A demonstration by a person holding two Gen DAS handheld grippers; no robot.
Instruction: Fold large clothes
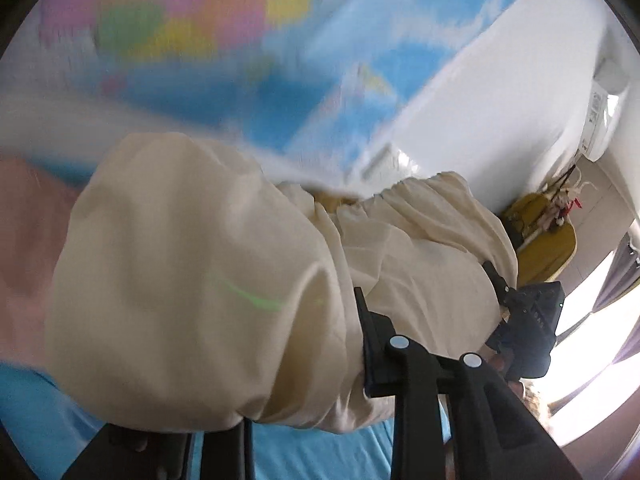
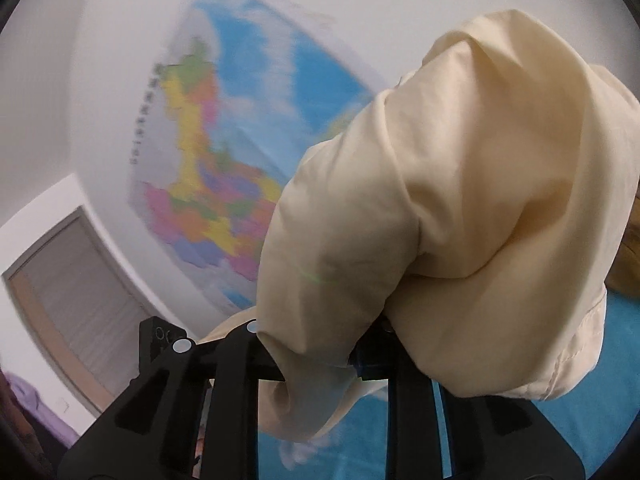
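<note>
Two black two-finger grippers, left (image 1: 404,360) and right (image 2: 304,356), each pinched nearly closed on cream cotton garment (image 1: 192,264), bunched above blue bedsheet (image 1: 312,456), stretched between both.

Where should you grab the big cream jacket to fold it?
Judging from the pictures, grab the cream jacket along its edges, one gripper on each side. The left gripper and right gripper each already pinch bunched fabric there, so the loose jacket hangs between them over the blue sheet. Gathered edges give the pads something thick to hold.
</note>
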